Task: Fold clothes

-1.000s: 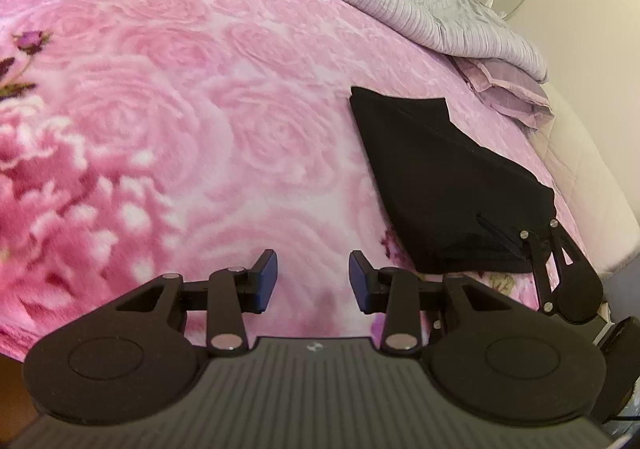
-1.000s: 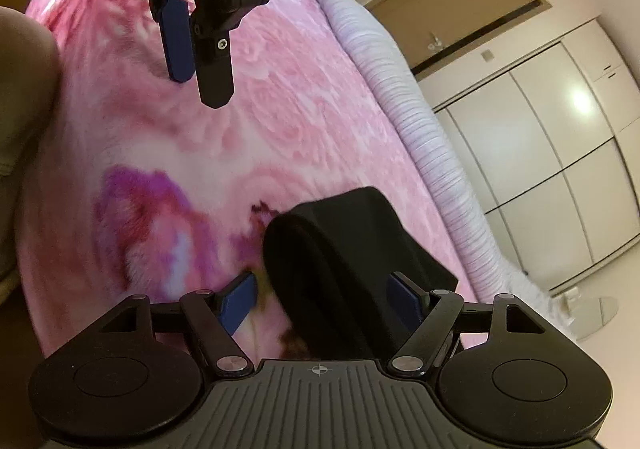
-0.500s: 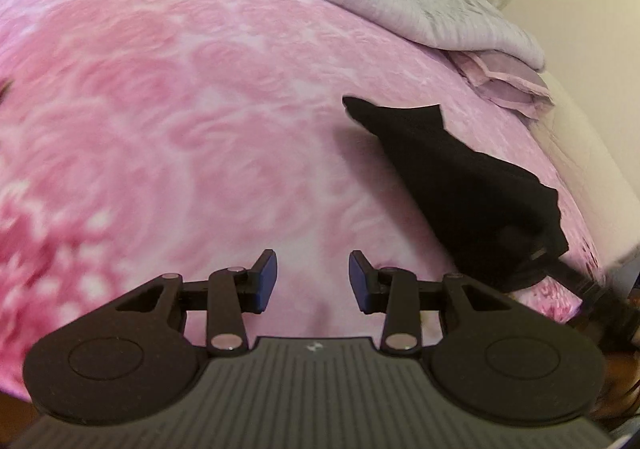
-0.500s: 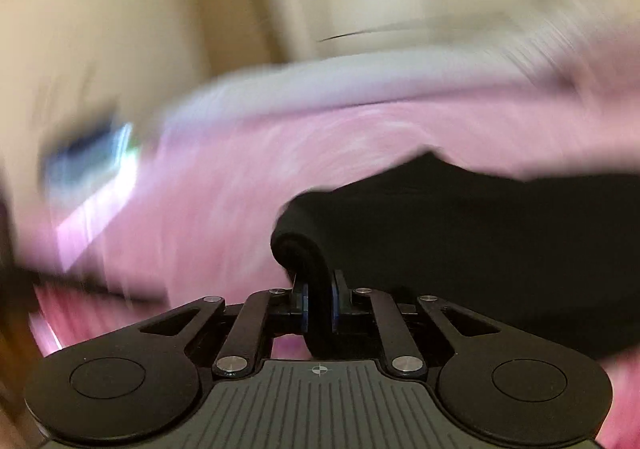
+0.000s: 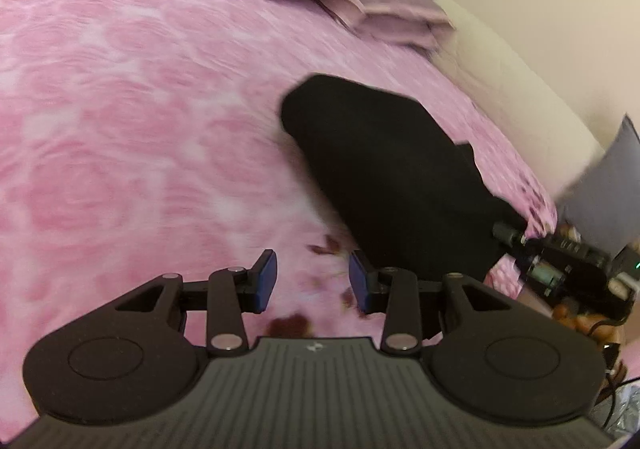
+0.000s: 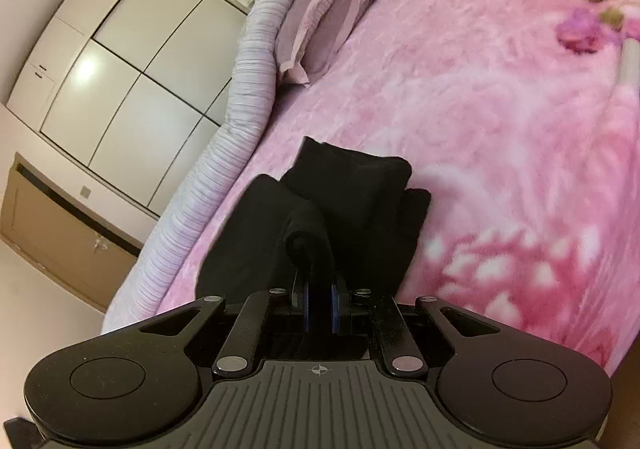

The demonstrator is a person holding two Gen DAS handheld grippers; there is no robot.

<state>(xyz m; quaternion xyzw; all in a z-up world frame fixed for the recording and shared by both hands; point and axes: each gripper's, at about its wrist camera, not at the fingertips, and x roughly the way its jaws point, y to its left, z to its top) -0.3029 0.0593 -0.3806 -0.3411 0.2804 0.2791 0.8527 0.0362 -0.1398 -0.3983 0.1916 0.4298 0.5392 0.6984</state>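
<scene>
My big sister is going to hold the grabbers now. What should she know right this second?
Right gripper: shut on a bunched edge of the black garment.
Left gripper: open, holding nothing, over the pink blanket just beside the garment.
The garment lies partly folded on the blanket, its near end held by the right gripper.
Done: some layers are already stacked.
Left: probably lay the held edge over, flatten it, let go.
</scene>
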